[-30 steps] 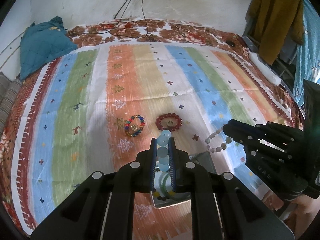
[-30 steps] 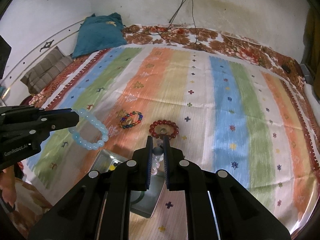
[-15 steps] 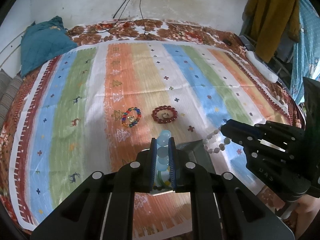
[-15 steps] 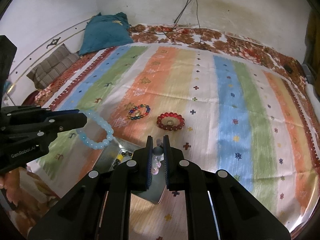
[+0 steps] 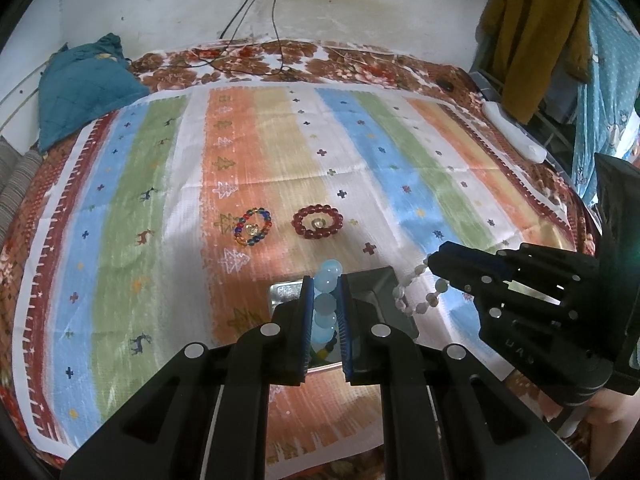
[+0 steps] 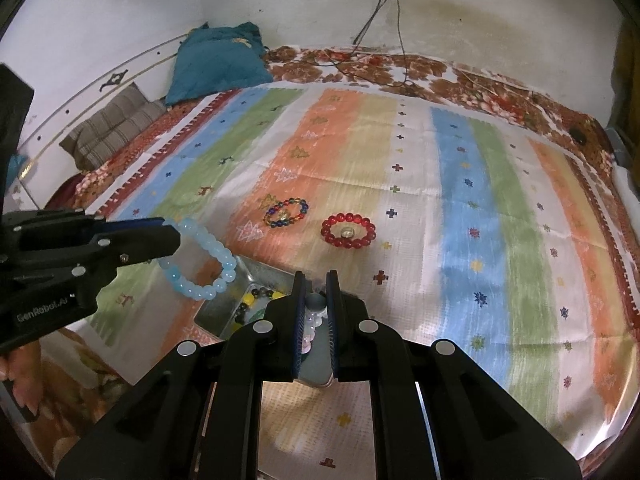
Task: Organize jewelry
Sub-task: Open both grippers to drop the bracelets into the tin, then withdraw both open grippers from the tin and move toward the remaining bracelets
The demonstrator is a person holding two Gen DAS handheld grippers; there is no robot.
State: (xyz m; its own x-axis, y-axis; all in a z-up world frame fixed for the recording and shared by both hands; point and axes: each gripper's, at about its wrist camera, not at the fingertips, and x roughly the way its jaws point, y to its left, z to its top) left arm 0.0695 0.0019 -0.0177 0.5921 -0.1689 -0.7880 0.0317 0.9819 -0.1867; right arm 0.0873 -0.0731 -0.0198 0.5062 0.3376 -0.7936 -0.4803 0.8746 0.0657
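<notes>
1. Left gripper (image 5: 325,304) was clamped tight on a light blue bead bracelet (image 6: 200,264). From the right wrist view the loop hung free off the fingertips, up in the air over the near left corner of the metal tray (image 6: 256,280).
2. Right gripper (image 6: 316,312) was squeezed closed too, pinching a pale whitish bead bracelet (image 5: 416,294). In the left wrist view the strand dangled from its tip just past the tray's right edge.
3. The tray sat on the bed, on the striped bedspread (image 5: 380,152), right under both grippers. There were already some beads in it, yellow and dark ones (image 6: 250,304).
4. Further out on the bedspread, past the tray, lay two more bracelets side by side but not touching: a multicoloured bead bracelet (image 5: 253,227) on the left and a red bead bracelet (image 5: 318,222) on the right. Each had a small gold-ish thing sitting inside the ring, too small to tell what.
5. A teal pillow (image 6: 218,60) was up at the far left by the wall, and a bit of the person's hand (image 6: 20,384) showed under the left gripper.
</notes>
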